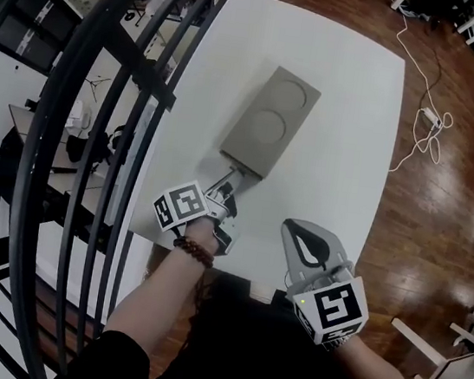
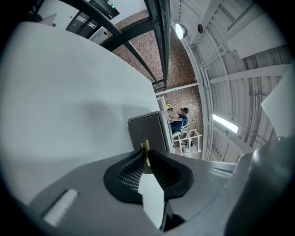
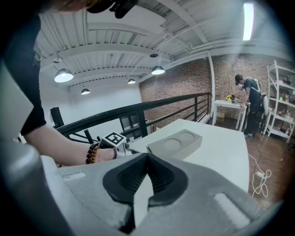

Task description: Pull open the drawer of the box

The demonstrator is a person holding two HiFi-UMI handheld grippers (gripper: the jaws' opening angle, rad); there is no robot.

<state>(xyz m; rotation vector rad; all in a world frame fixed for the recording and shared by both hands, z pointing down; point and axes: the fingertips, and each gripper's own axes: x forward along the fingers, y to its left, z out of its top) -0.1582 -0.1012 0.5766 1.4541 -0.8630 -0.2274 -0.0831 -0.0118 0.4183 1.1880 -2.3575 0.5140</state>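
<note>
Your left hand-held gripper (image 2: 145,154) is clenched on a thin yellowish tab (image 2: 145,147) at the near end of the box (image 1: 268,123), right in front of what looks like the drawer (image 2: 148,132). That's a tiny bite, just the jaw tips on a sliver (not much to hang on to). From either view I can't tell whether the drawer has come out of the box at all.

Your right hand-held gripper (image 3: 146,159) is pinched closed on nothing, hovering off to the near right of the box and well apart from it.

That's the first worry. Nothing braces the box, so a pull may simply drag the whole box across the bench (image 1: 344,112) towards you instead of sliding the drawer out.

Second worry: the tab slipping. A sharp tug, or a pull that lifts away from the box's long axis, could pop it out from between the jaw tips.

Third: your left hand-held gripper comes at the box's end on a slant in the head view. Pull along that slant and the drawer may bind inside the box, or the box may twist round.
</note>
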